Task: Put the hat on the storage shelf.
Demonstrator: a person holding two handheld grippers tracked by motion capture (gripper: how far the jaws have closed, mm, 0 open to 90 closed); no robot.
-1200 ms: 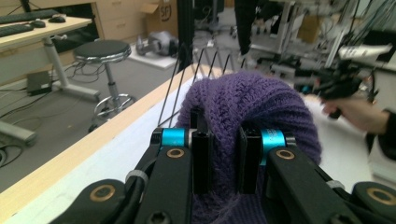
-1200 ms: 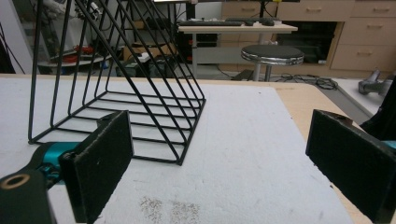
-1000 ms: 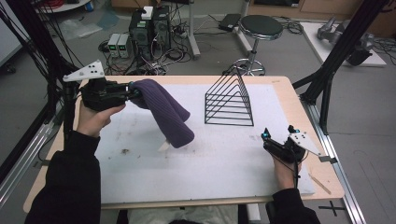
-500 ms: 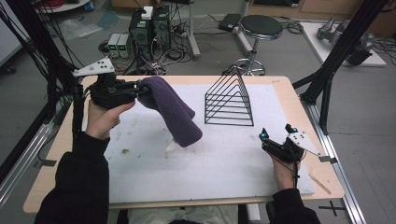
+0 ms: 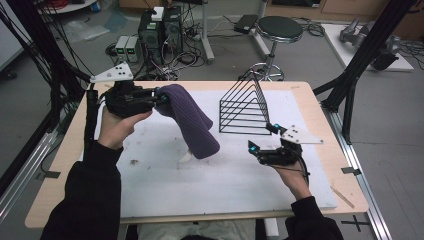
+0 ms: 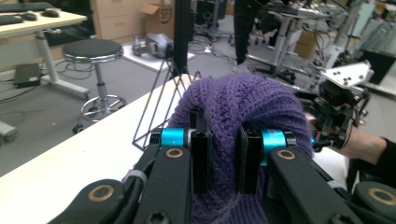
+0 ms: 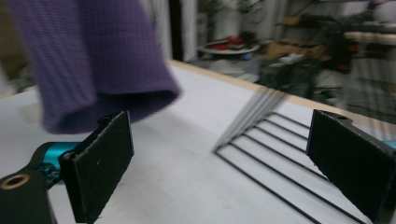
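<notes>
While the right gripper point(image 5: 260, 142) waits with jaws wide near the table's point(image 5: 150, 200) front, the left gripper point(image 5: 161, 98) pinches a purple knit hat point(image 5: 192, 122) at one edge, lifted beside the wire rack point(image 5: 245, 107). The knit looks soft, light and limp; a bunched fold probably holds best.

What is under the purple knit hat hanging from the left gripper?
Under the purple knit hat, held by the left gripper, lies the white mat. A small pale piece peeks out at its lower edge; what that is, the hat covers.
</notes>
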